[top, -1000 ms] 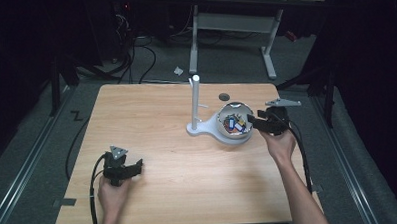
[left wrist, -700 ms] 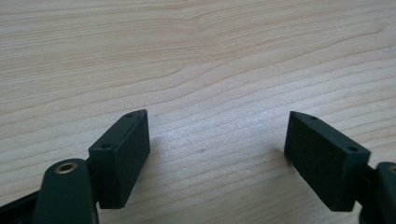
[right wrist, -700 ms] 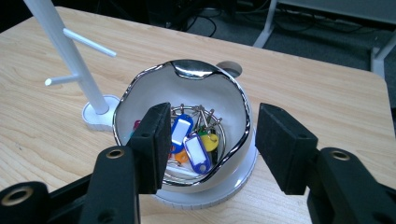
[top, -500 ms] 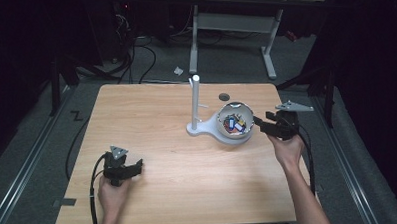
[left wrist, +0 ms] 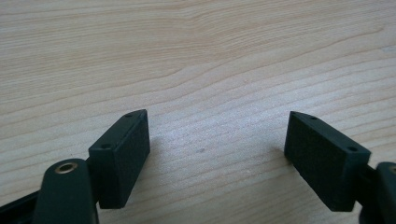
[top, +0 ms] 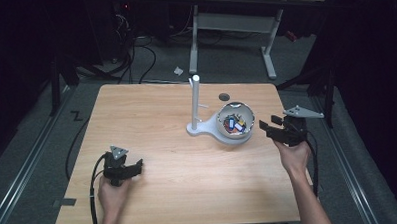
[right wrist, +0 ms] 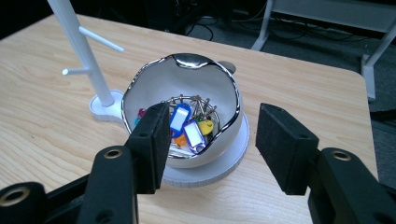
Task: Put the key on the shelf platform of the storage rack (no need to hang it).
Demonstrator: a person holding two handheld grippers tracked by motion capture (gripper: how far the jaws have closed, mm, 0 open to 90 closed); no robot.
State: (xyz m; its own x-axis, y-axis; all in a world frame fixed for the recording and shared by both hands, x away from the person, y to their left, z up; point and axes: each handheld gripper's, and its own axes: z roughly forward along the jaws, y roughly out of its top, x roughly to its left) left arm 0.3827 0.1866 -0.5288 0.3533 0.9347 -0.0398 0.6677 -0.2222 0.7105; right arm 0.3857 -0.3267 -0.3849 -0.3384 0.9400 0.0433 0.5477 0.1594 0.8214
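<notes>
Coloured plastic key tags on metal rings (right wrist: 189, 126) are lying heaped inside the white bowl with a wavy chrome rim (right wrist: 184, 109), which is sitting on a round white base just beside the white peg stand (right wrist: 81, 51) near the far right of the light wooden table (top: 162, 123). Hovering just to the bowl's right, the right gripper (top: 273, 131) is pointing at it with jaws that have just been opening — wide now, nothing between them. As I read it, a reach into the bowl is in hand; next comes dipping in and closing on one tag or ring — which one is free is hard to tell. At the near left, the left gripper (top: 131, 167) is resting on the table, jaws spread and empty.
</notes>
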